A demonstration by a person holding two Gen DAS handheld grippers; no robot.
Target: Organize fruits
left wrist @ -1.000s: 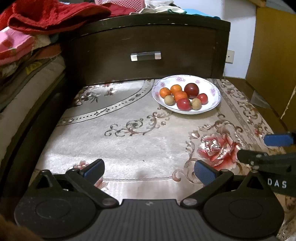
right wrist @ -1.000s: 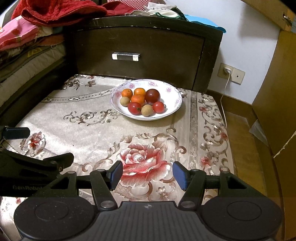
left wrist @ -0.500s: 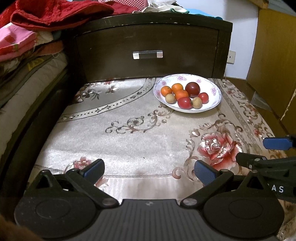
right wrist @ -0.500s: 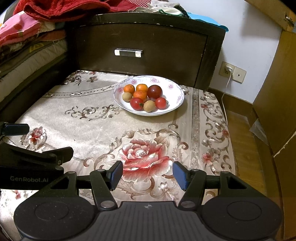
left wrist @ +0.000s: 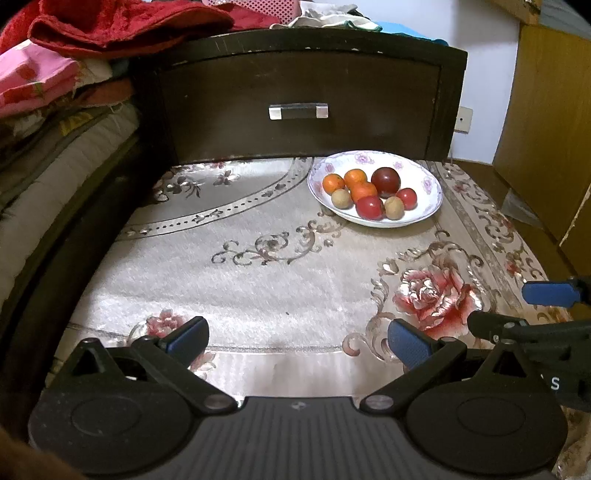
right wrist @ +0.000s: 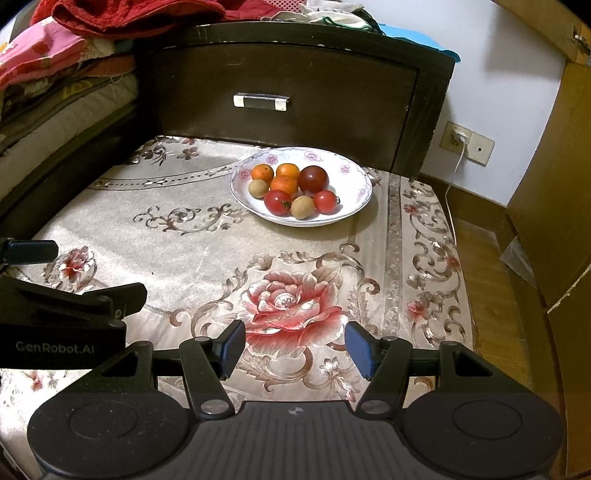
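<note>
A white flowered plate (left wrist: pixel 424 216) (right wrist: pixel 354 206) sits at the far side of the patterned cloth, below the dark drawer front. It holds several small fruits: oranges (right wrist: pixel 283 184), a dark plum (right wrist: pixel 313 179), red tomatoes (right wrist: pixel 277 202) and brown longans (right wrist: pixel 303 206). My left gripper (left wrist: pixel 297 339) is open and empty, low over the near edge of the cloth, far from the plate. My right gripper (right wrist: pixel 295 345) is open and empty over the red rose pattern, also well short of the plate. Each gripper shows at the edge of the other's view.
A dark drawer front with a metal handle (left wrist: pixel 298 111) (right wrist: pixel 261 102) rises behind the plate. Stacked bedding and red cloth (left wrist: pixel 110 22) lie at the left and on top. A wall socket (right wrist: pixel 467 142) and wooden panels (right wrist: pixel 554 184) stand at the right.
Both grippers have moved slightly forward toward the plate, which now looks a little nearer. Both stay open and empty.
</note>
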